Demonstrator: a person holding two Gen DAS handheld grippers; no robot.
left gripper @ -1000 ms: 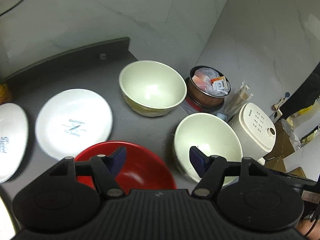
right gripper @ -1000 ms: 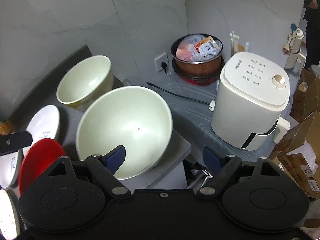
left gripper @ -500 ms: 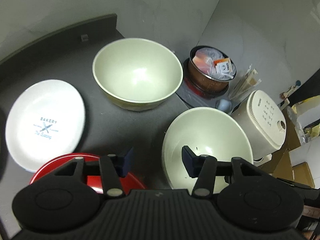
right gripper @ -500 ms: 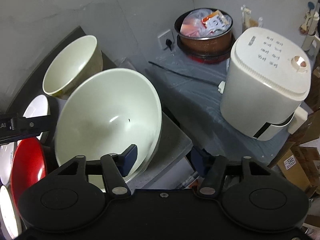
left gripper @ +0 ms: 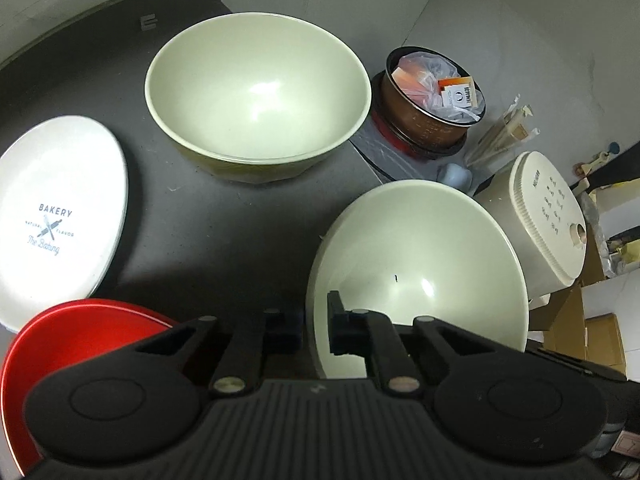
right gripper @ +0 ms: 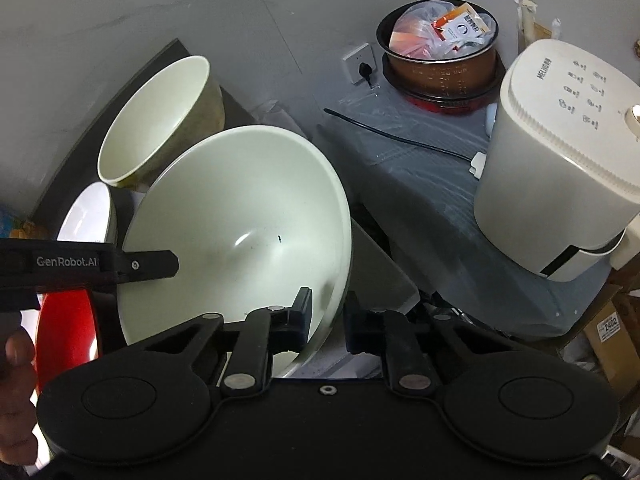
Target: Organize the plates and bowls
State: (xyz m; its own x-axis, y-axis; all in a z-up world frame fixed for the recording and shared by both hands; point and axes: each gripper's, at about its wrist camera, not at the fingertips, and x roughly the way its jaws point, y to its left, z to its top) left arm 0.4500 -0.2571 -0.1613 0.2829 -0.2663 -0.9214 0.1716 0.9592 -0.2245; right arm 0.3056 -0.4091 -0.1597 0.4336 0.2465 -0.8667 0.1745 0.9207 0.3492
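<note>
Both claws on empty near bowl [left gripper: 420, 264]

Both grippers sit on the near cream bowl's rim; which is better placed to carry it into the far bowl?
Probably the left gripper: it pinches the near bowl on the rim side facing the far bowl. The right gripper holds the opposite rim, by the counter edge.

Pretty dim overall, heavy fisheye bending with black corners. Overhead glare spots inside the near cream bowl [left gripper: 416, 264]; worktop [left gripper: 208, 216] shadowed toward 6 o'clock.
</note>
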